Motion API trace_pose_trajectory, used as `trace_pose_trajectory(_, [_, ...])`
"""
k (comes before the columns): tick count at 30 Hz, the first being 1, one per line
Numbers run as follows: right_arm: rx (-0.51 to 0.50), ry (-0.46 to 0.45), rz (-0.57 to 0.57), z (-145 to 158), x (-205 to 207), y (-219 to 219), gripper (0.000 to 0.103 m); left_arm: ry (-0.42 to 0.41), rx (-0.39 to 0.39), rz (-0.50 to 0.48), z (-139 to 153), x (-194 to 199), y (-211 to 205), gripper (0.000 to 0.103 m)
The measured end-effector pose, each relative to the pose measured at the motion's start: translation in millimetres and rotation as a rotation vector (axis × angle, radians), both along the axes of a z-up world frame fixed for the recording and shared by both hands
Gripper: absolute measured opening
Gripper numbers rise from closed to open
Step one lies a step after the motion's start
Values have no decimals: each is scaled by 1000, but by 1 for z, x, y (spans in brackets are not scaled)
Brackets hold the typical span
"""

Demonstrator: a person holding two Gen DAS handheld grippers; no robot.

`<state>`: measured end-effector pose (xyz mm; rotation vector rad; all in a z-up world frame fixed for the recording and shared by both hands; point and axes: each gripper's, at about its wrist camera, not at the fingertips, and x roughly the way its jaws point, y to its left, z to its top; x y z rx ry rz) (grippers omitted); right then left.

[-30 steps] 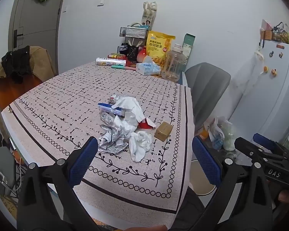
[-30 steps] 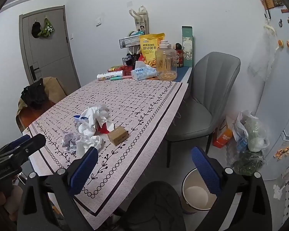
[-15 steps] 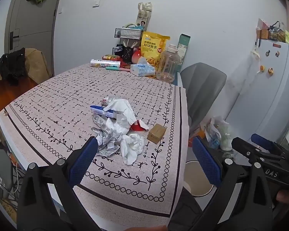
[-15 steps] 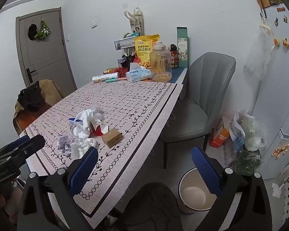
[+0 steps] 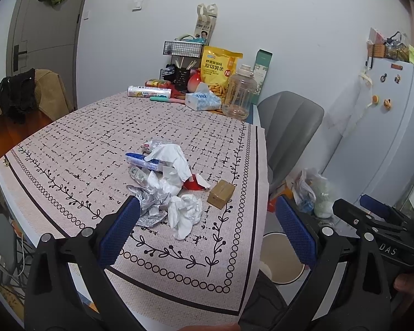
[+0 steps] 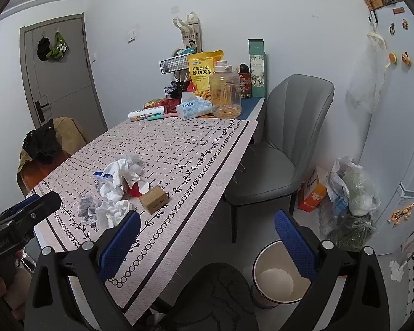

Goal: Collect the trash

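A pile of trash lies on the patterned table [image 5: 69, 138]: crumpled white tissues [image 5: 185, 212], a crumpled printed paper [image 5: 149, 204], a blue-and-white wrapper [image 5: 140, 160], a red scrap [image 5: 193, 183] and a small brown cardboard box [image 5: 220, 193]. The pile also shows in the right wrist view [image 6: 116, 187]. A white waste bin [image 6: 278, 275] stands on the floor by the table's corner. My left gripper [image 5: 207, 234] is open and empty, just short of the pile. My right gripper [image 6: 207, 242] is open and empty, over the table's edge and floor.
A grey chair [image 6: 284, 143] stands at the table's right side. Snack bag [image 5: 219, 69], clear jug [image 5: 238, 93], tissue pack [image 5: 202, 100] and a wire rack crowd the far end. Bags [image 6: 350, 190] lie by the fridge [image 5: 394, 138]. A chair with clothes [image 5: 22, 96] stands left.
Both grippers have shifted slightly; the views moved a little, with the trash pile sitting marginally lower and left in the left wrist view. Nothing was grasped.
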<state>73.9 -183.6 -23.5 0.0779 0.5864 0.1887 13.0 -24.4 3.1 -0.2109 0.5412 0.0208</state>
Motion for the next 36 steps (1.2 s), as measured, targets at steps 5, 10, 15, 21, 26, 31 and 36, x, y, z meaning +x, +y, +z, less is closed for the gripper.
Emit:
trace_pose_trajectory(5, [3,-2,-8,-2,-3,0,95,4,-3,5,-3,0,1,97])
trace_pose_trajectory(10, [3,-1,-9,-2,-1,2,95,3,-7,4,-3,0,2,97])
trace_pose_trajectory(15, [7,6,-9,-1,0,0,95,5,-10,3,-4,1,3,97])
trace_pose_trajectory(21, [7,6,-9,-2,0,1,95,5,-18,7,-4,1,5,97])
trace_pose_trajectory(26, [19,6,-15,-1,3,0,95,5,-17,6,-4,1,5,97])
trace_pose_trajectory(31, [17,2,-13,-5,1,3,95,2,-14,5,-4,-1,5,97])
trace_pose_trajectory(36, [24,-3,-16,-6,-3,0,95,2,-13,6,-4,-2,4,97])
